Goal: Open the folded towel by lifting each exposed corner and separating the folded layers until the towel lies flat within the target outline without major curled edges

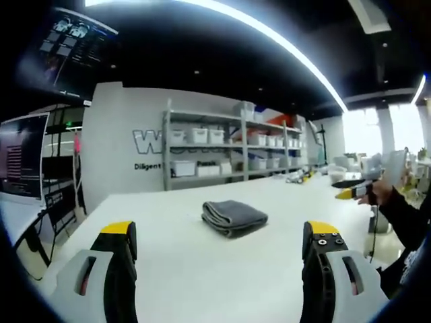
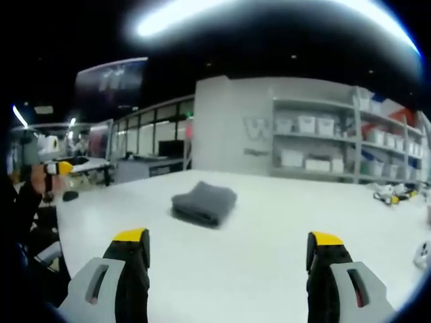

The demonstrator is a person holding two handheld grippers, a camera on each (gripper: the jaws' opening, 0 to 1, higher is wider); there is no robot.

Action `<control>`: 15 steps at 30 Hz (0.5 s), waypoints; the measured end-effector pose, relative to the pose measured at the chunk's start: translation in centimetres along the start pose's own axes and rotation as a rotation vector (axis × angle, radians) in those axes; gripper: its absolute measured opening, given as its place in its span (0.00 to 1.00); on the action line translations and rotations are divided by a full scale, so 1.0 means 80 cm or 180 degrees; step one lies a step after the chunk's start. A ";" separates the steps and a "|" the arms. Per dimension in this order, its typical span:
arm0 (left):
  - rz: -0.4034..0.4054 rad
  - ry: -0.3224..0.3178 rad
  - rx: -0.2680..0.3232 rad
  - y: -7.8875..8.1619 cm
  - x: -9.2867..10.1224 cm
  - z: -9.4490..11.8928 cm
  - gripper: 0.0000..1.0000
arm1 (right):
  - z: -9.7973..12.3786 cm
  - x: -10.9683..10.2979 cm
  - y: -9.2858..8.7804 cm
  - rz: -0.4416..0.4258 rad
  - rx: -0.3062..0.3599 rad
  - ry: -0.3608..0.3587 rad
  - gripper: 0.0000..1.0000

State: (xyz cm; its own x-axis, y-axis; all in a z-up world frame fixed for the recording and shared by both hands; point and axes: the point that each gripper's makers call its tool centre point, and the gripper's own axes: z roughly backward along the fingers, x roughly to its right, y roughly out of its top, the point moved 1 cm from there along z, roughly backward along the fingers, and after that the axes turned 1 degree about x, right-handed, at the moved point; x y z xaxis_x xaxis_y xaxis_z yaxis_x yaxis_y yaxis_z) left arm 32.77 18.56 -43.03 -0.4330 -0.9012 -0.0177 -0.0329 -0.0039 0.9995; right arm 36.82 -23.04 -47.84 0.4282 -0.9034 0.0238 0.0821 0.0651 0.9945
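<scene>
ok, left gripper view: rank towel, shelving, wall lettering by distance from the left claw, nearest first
1. Towel, folded, mid-table, ahead of the open left claw.
2. Shelving, beyond the table's far edge.
3. Wall lettering, behind the shelving, partly hidden by it.

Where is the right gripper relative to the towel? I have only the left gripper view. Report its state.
Observer: In its own view the right gripper is open and empty. The folded towel lies ahead of it on the table, untouched.
Operator: Report anything on that side I should avoid.
Observer: A small white thing sits on the table at the right edge of the right gripper view, well away from the towel. It is too blurred to name.
</scene>
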 end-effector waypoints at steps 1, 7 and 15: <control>0.0004 -0.0001 -0.0005 -0.002 0.000 -0.002 1.00 | -0.002 0.001 -0.001 -0.0002 -0.0010 0.0002 0.97; 0.0049 -0.0009 -0.0035 -0.011 0.000 -0.013 1.00 | -0.016 0.003 -0.006 0.0042 -0.0055 -0.0032 0.98; 0.0048 -0.0053 -0.0074 -0.019 0.006 -0.032 1.00 | -0.035 0.004 -0.010 0.0085 -0.0080 -0.0030 0.97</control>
State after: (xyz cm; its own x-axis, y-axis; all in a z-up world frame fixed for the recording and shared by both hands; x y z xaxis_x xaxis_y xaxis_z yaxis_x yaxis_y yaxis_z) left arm 34.92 17.05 -44.45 -0.4482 -0.8939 -0.0031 -0.0055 -0.0007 1.0000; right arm 39.40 -22.18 -48.90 0.4220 -0.9051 0.0513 0.0934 0.0997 0.9906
